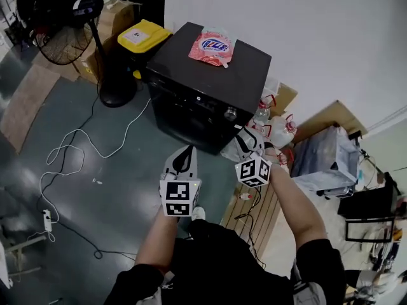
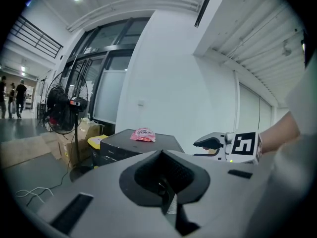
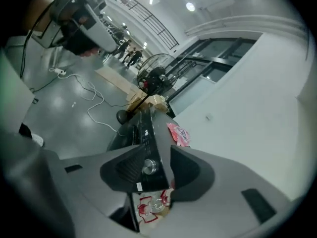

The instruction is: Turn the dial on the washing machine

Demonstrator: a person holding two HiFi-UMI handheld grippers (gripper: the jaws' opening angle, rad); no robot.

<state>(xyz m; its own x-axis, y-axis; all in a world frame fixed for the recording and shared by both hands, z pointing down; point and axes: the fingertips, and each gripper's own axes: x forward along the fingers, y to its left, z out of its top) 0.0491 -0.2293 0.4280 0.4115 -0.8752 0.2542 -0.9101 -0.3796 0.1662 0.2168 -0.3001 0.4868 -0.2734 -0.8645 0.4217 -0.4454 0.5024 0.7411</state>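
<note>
Out in front of the person, across the grey floor (image 1: 114,189), stands the black washing machine (image 1: 210,62), and its silver dial (image 1: 230,114) sits at the right end of the front control strip, on the near face. Nothing is touching that dial. On the lid, toward the far side, lies a pink detergent pouch (image 1: 214,46).

Now the right gripper (image 1: 247,138): it's held up on the near side of the machine, aimed at that right corner and tipped slightly downward. Its own view is rolled well over, and its jaws stand released, with a clear gap between the pads. The dial shows in that gap, but small and off in the distance, so the jaws are well short of it and grasp nothing.

Over to the left gripper (image 1: 184,156), held nearer and further left. Its jaws are clenched tip to tip, with nothing caught between them, and they point at the machine from well back.

Right of the machine there's a huddle of clear plastic containers (image 1: 273,126) with red handles, jugs by the look of them, though they're too small to be sure. Left of it, a yellow-lidded bin (image 1: 144,35), then a black pedestal fan (image 1: 60,24) at the far left. A white cable (image 1: 82,151) snakes across the floor on the near left.
</note>
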